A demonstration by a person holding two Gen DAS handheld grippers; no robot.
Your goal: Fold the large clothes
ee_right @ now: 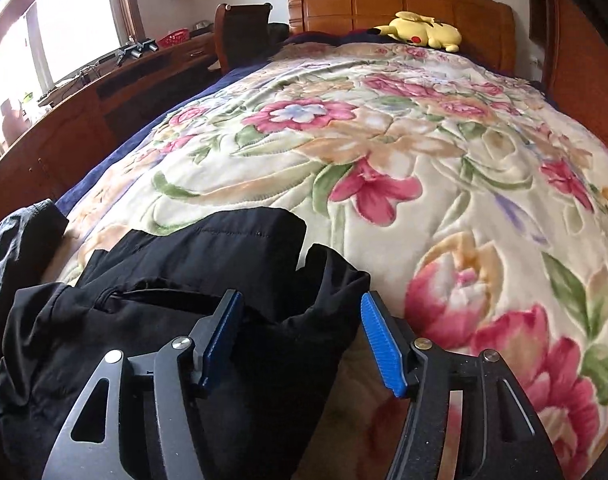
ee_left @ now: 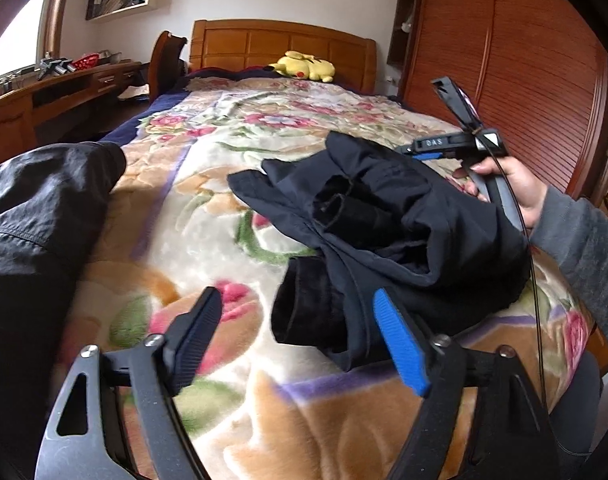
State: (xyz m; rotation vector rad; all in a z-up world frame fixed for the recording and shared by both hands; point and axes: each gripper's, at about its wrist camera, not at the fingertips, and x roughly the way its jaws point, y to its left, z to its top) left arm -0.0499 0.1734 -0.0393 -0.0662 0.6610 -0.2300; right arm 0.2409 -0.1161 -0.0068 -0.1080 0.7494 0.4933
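Note:
A bunched dark navy garment [ee_left: 384, 216] with a fleecy lining lies on the floral blanket [ee_left: 208, 216] near the foot of the bed. My left gripper [ee_left: 300, 320] hovers open just before its near end, and a fold of the cloth shows between the fingers without being pinched. In the right wrist view the same garment [ee_right: 184, 280] spreads under my right gripper [ee_right: 302, 332], whose jaws stand open over its right edge. A hand [ee_left: 516, 188] holds that tool at the garment's far right side. A second dark garment [ee_left: 36, 220] lies at the left.
A yellow plush toy [ee_right: 420, 34] rests by the wooden headboard [ee_right: 404, 4]. A wooden desk [ee_right: 84, 116] with clutter and a chair [ee_right: 244, 28] run along the bed's left side. A slatted wardrobe [ee_left: 524, 80] stands to the right.

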